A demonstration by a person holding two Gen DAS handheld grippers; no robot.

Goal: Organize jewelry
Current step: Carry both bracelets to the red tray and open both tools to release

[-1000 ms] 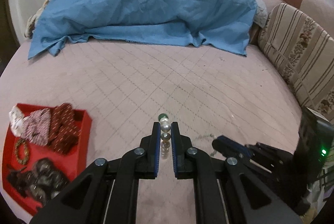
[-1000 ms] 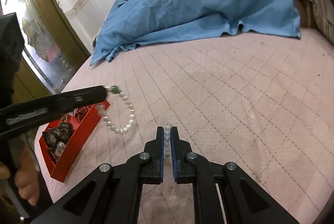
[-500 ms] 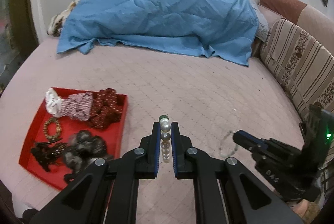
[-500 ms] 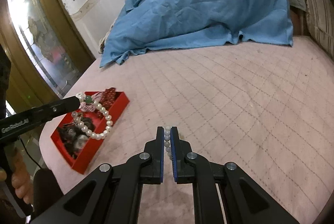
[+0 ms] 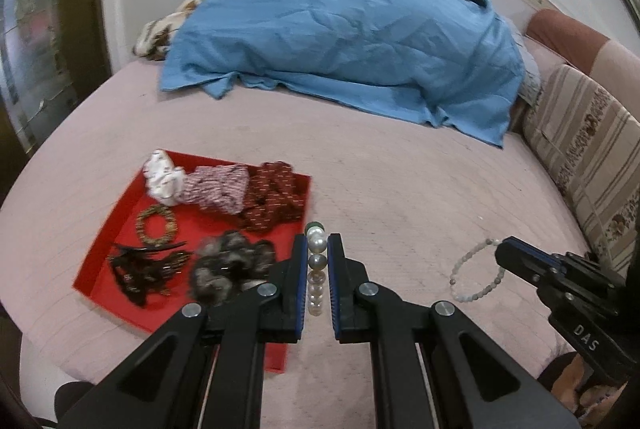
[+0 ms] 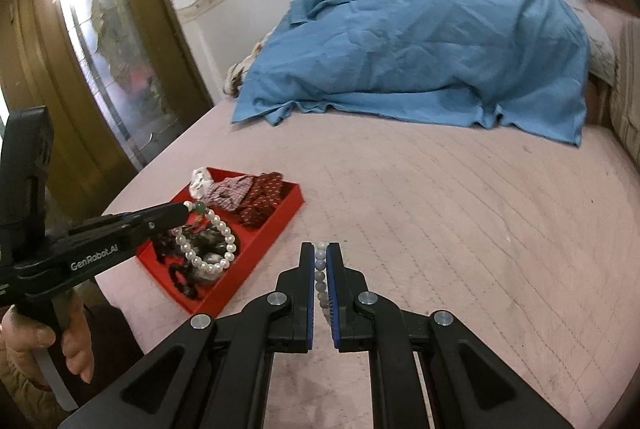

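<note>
1. My left gripper is clamped on the pearl bracelet, which hangs in a loop over the near end of the red tray on the bed.
2. My right gripper is clamped on a pale bead bracelet, held above the bed, right of the tray and well apart from it.
3. The step in hand, as I judge it, is setting the pearls into the tray. The far end is full of scrunchies; the near end holds dark fluffy pieces and a hair clip.
4. I would aim for the bare red patch beside the small gold bracelet, lower until the loop rests on the tray floor, then part the fingers.
5. Releasing from height risks the pearls bouncing over the low wall or tangling in the clip.
6. I keep the right gripper clear until the left is out.
</note>
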